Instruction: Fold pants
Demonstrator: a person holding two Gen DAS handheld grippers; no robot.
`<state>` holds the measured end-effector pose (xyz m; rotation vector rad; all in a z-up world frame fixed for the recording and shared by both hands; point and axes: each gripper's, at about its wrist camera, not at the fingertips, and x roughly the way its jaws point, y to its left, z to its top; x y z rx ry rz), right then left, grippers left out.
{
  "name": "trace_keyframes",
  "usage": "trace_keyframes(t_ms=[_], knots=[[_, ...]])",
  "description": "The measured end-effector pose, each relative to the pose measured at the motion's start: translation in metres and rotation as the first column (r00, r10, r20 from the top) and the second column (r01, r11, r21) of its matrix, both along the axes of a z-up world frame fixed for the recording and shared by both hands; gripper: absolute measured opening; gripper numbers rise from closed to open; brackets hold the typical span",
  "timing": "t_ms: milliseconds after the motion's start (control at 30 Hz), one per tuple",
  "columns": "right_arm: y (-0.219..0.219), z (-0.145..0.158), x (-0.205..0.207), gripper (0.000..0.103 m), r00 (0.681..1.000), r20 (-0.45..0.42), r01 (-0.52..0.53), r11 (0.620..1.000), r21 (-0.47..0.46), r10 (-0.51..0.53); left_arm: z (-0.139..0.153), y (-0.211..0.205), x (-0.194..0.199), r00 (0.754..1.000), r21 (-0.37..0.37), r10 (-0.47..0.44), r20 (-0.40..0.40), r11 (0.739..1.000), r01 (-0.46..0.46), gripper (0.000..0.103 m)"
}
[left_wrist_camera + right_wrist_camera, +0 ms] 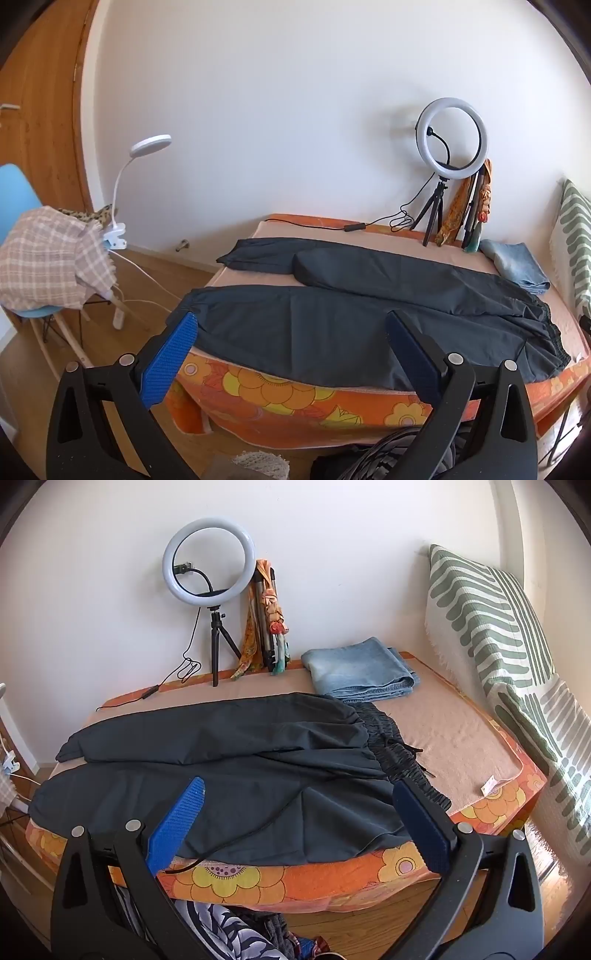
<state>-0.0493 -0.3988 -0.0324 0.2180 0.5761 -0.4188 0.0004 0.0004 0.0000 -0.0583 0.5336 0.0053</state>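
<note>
Dark grey pants (pixel 332 317) lie spread across the table with the floral orange cloth (pixel 280 402). The legs point left and the elastic waistband (pixel 550 332) is at the right; the far leg is folded back on itself. My left gripper (pixel 291 332) is open and empty, held in front of the near leg at the table's front edge. In the right wrist view the pants (pixel 236 775) fill the near table and the waistband (pixel 391 746) lies right of centre. My right gripper (pixel 299 797) is open and empty, in front of the seat area.
Folded blue jeans (pixel 362 672) lie at the back right. A ring light on a tripod (pixel 208 557) and its cable stand at the back wall. A striped cushion (pixel 517 657) leans at the right. A blue chair with checked cloth (pixel 48 258) and a clip lamp (pixel 118 206) stand left.
</note>
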Motion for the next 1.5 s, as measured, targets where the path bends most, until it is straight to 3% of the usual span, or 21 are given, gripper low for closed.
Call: trace_keyframes(t_ms=[1500], knots=[[0.002, 0.005, -0.003, 0.103, 1.000, 0.003, 0.000, 1.000, -0.013, 0.000, 0.007, -0.014, -0.004, 0.999, 0.029, -0.026, 0.035, 0.999, 0.025, 0.101]])
